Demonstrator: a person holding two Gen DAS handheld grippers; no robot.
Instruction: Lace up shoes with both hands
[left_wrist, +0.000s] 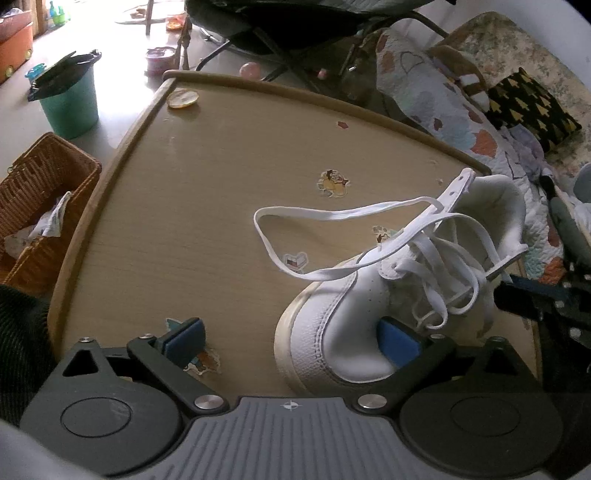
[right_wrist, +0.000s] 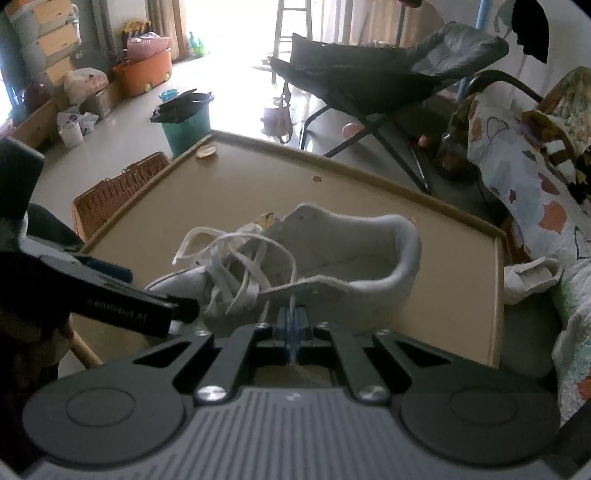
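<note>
In the left wrist view, at the bottom of the frame, my left gripper (left_wrist: 291, 341) stands spread about as wide as it goes, gripping nothing: one blue pad (left_wrist: 186, 341) hangs over bare table at lower left, the other sits against the toe of the white leather low-top shoe (left_wrist: 332, 325) at lower right. In the right wrist view my right gripper (right_wrist: 293, 325) is closed tight at lower centre, and a thin strand of the flat white lace (right_wrist: 293, 295) runs down between its pads, so I judge I have the lace pinched just below the shoe's near eyelet flap. Both tools point steeply down at the light wooden table with its raised rim (left_wrist: 221, 184). The shoe lies on the right half of the table, its toe toward my left gripper and its heel collar toward the right of that frame. As for the lacing, the lace crosses loosely and untidily over the tongue, and one long loop (left_wrist: 266, 236) trails out over the table toward mid-frame; I cannot tell whether the top eyelets are threaded, nothing is drawn snug, and no bow is tied, so I reckon most of the tightening and the knot are left.
</note>
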